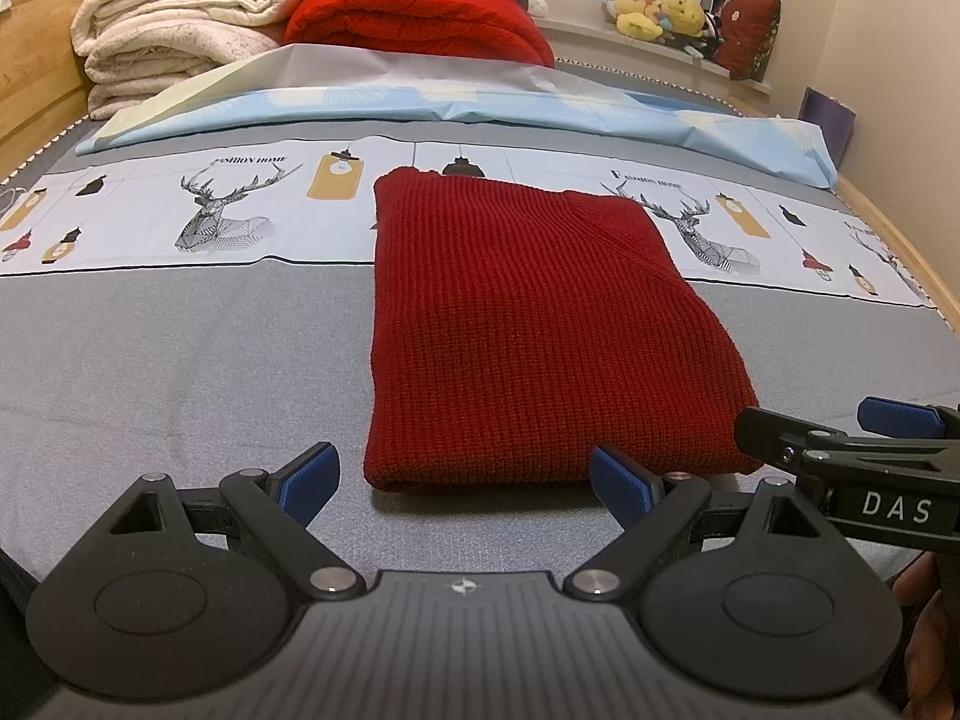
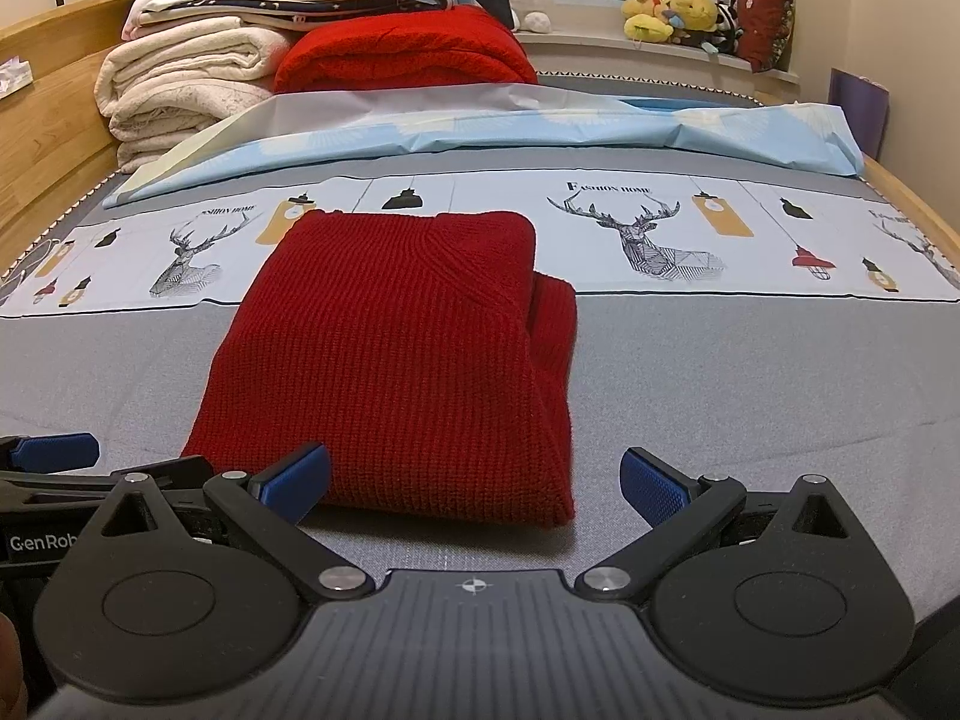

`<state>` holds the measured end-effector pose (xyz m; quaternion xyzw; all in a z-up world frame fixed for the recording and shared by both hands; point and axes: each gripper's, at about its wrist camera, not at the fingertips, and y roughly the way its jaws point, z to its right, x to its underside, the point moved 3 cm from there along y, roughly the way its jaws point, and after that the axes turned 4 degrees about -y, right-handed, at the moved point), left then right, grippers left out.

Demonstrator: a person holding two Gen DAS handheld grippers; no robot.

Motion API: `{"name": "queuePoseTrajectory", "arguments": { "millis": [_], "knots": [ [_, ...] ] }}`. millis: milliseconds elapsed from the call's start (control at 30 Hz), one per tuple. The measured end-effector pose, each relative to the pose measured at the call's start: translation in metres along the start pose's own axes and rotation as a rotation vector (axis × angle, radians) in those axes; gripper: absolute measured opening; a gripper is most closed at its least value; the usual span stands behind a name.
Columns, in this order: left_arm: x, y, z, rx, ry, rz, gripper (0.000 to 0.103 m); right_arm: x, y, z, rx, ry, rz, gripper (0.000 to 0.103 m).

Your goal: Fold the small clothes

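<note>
Red knit sweater point(image 1: 528, 324) folded on grey bedsheet point(image 1: 180, 360), both grippers' jaws spread

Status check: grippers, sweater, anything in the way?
Left gripper open, right gripper open, both empty. Sweater folded, flat on bed. Nothing in the way.

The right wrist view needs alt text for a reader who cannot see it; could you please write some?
A dark red knitted sweater, folded into a rectangle, lies on a grey bed sheet just ahead of the open right gripper, whose blue-padded fingers hold nothing. Behind it are stacked blankets, and plush toys sit by a window.
</note>
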<state>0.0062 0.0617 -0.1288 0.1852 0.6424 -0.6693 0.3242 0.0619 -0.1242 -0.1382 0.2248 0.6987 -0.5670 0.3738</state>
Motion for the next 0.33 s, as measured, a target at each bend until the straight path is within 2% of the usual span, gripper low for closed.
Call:
{"name": "queuePoseTrajectory", "arguments": {
  "millis": [333],
  "knots": [
    [0.0020,0.0022,0.0000,0.000,0.000,-0.003,0.094,0.0002,0.0003,-0.0002,0.000,0.001,-0.001,0.102]
  ]
}}
